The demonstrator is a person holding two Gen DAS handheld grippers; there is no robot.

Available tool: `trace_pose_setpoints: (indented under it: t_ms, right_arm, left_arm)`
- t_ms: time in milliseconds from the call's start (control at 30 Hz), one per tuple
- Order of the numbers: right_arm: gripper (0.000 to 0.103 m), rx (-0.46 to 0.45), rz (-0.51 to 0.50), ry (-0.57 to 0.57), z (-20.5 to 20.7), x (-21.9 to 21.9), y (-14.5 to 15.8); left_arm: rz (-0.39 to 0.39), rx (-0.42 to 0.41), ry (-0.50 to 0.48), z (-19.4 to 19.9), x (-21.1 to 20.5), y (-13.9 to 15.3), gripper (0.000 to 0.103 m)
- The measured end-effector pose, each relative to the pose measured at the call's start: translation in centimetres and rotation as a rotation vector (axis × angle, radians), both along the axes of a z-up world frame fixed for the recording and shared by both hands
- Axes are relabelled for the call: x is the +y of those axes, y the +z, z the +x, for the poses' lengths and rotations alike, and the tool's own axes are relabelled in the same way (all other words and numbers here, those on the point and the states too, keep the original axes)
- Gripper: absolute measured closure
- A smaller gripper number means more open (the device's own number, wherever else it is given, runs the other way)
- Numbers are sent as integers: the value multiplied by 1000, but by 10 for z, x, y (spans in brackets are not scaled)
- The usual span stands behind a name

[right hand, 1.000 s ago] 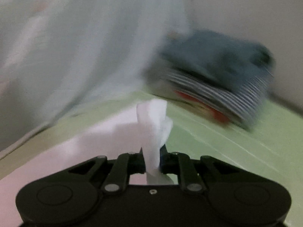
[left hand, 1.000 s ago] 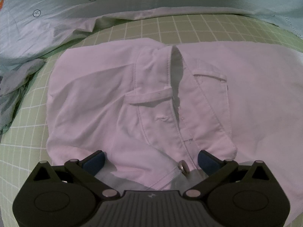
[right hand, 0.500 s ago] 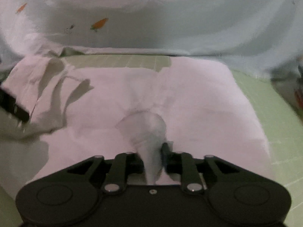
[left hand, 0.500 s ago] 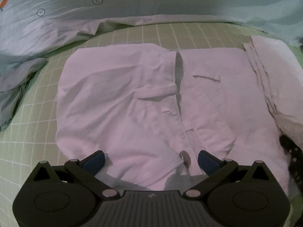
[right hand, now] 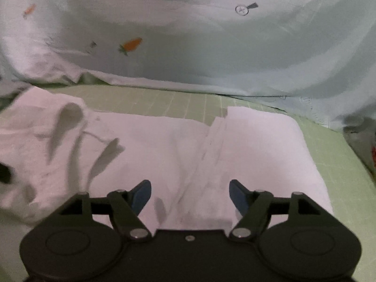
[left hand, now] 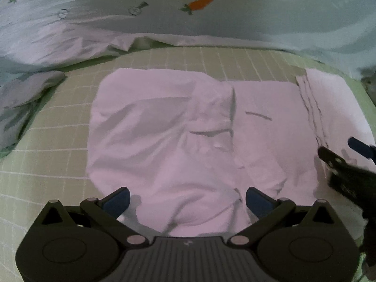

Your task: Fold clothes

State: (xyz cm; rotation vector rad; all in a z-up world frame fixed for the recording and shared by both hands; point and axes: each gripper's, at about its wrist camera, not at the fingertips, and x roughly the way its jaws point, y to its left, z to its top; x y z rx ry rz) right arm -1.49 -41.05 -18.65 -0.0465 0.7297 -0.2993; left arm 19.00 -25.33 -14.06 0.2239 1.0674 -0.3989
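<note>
A white pair of shorts (left hand: 164,141) lies spread on the green checked mat (left hand: 58,145), its waistband toward me and its fly seam running up the middle. The right leg is folded over, forming a layered flap (left hand: 329,108) with a hem edge; the right wrist view shows the same flap (right hand: 258,145). My left gripper (left hand: 186,201) is open just above the waistband, nothing between its blue pads. My right gripper (right hand: 189,196) is open over the folded flap, and it also appears at the right edge of the left wrist view (left hand: 347,162).
A pale blue quilt with carrot prints (left hand: 188,11) is bunched along the far side of the mat. Grey cloth (left hand: 21,98) lies at the left. A dark folded pile (right hand: 366,145) sits at the far right edge.
My right gripper has let go of the white cloth and opened, with the right leg now laid over the shorts. The left gripper pulled back a little and stayed open.
</note>
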Motion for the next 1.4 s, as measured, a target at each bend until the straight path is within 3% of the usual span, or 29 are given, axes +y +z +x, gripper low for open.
trace_pose_setpoints:
  t_ms: [233, 333, 433, 500, 533, 733, 767, 800, 833, 1067, 1100, 1133, 1167, 1200, 1333, 1367, 1400]
  right_arm:
    - [35, 65, 109, -188, 39, -28, -23]
    - [48, 31, 152, -200, 34, -33, -20]
    - [69, 0, 201, -208, 28, -38, -14]
    - [100, -21, 233, -213, 23, -41, -10]
    - [102, -30, 248, -216, 21, -42, -8]
    - [97, -1, 195, -229, 28, -40, -7]
    - [81, -4, 187, -217, 31, -37, -7]
    - [59, -6, 179, -205, 34, -34, -6]
    - [52, -8, 158, -197, 38, -31, -7]
    - [52, 82, 56, -231, 60, -27, -22]
    - [57, 81, 47, -237, 60, -26, -22]
    - [66, 72, 15, -241, 58, -21, -21]
    - [103, 76, -62, -269, 58, -15, -21]
    - [99, 80, -134, -295, 58, -10, -21]
    - [98, 83, -79, -288, 61, -19, -22]
    - [93, 74, -54, -276, 62, -21, -22]
    - [81, 53, -27, -265, 61, -23, -20]
  left_arm:
    - [-34, 18, 58, 12, 20, -2, 0]
    - [-62, 54, 93, 21, 29, -8, 0]
    - [-51, 74, 134, 28, 34, -15, 0]
    - [-67, 90, 147, 31, 39, -18, 0]
    - [-82, 102, 157, 32, 42, -20, 0]
    - [-108, 133, 174, 30, 47, -28, 0]
    - [-113, 140, 179, 30, 48, -30, 0]
    - [-121, 150, 187, 31, 49, -32, 0]
    - [-127, 157, 191, 31, 51, -33, 0]
    - [-135, 175, 197, 32, 53, -40, 0]
    - [-133, 176, 196, 32, 53, -40, 0]
    - [-131, 176, 196, 32, 53, -41, 0]
    - [-131, 177, 196, 32, 53, -41, 0]
    - [-131, 178, 197, 32, 53, -42, 0]
    - [-129, 182, 198, 35, 51, -45, 0]
    - [-127, 183, 198, 36, 51, -46, 0]
    - [-127, 184, 198, 36, 51, -46, 0]
